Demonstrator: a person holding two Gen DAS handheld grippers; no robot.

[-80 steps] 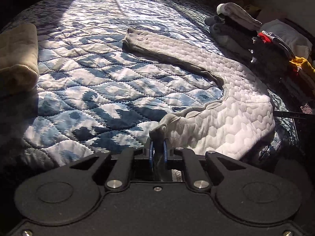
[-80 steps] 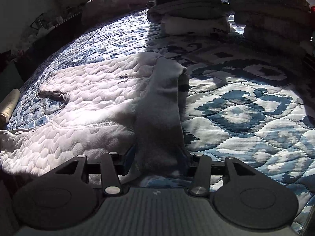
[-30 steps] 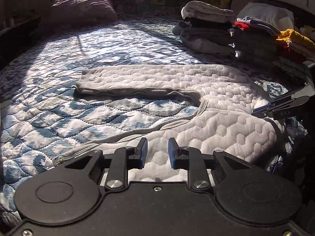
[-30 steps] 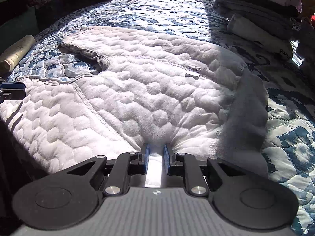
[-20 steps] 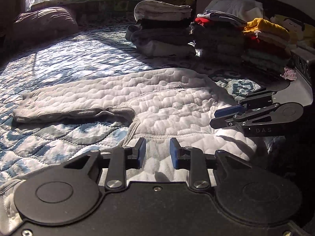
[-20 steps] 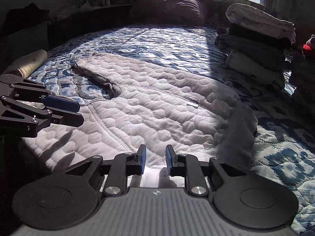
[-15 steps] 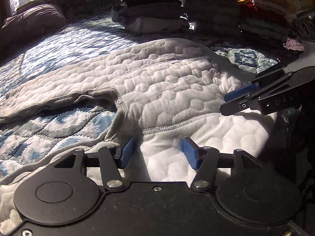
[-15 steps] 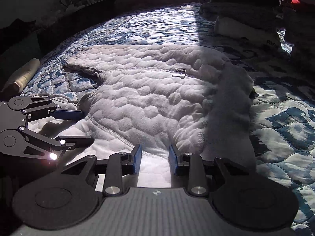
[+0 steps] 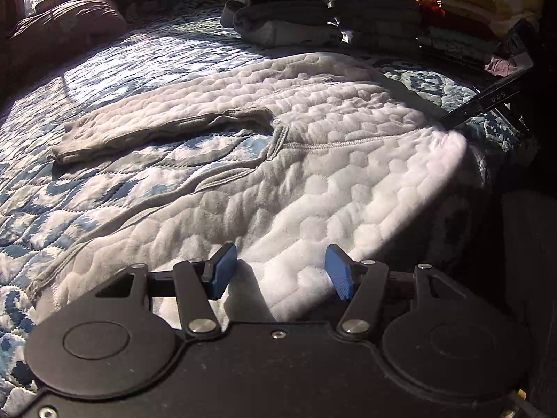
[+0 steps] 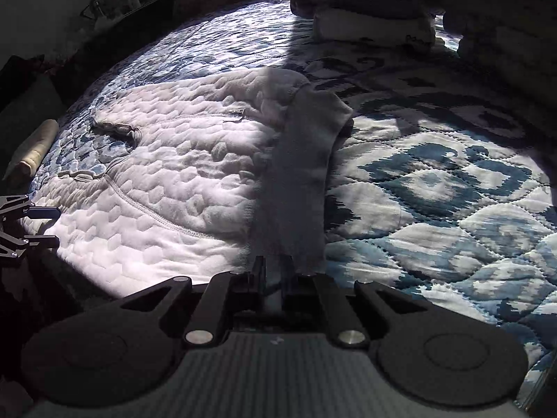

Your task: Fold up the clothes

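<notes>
Across the bed (image 9: 146, 52), covered in a blue-and-white quilted spread, a pale grey fleece garment (image 9: 313, 160) with a honeycomb quilt pattern lies spread flat, its near edge draped over the side of the mattress. One sleeve (image 9: 149, 129) stretches out to the left, half in sunlight. Stacks of folded clothes (image 9: 348, 10) stand along the far side of the bed, and a brown pillow (image 9: 66, 21) sits at the far left. A rolled beige towel (image 10: 33, 149) lies at the bed's left edge. The left hand-held gripper (image 9: 281, 271) hovers released just over the garment's near edge, blue pads wide apart. The right hand-held gripper (image 10: 273, 275) is clenched on the garment's shaded right edge, fabric between its fingers
</notes>
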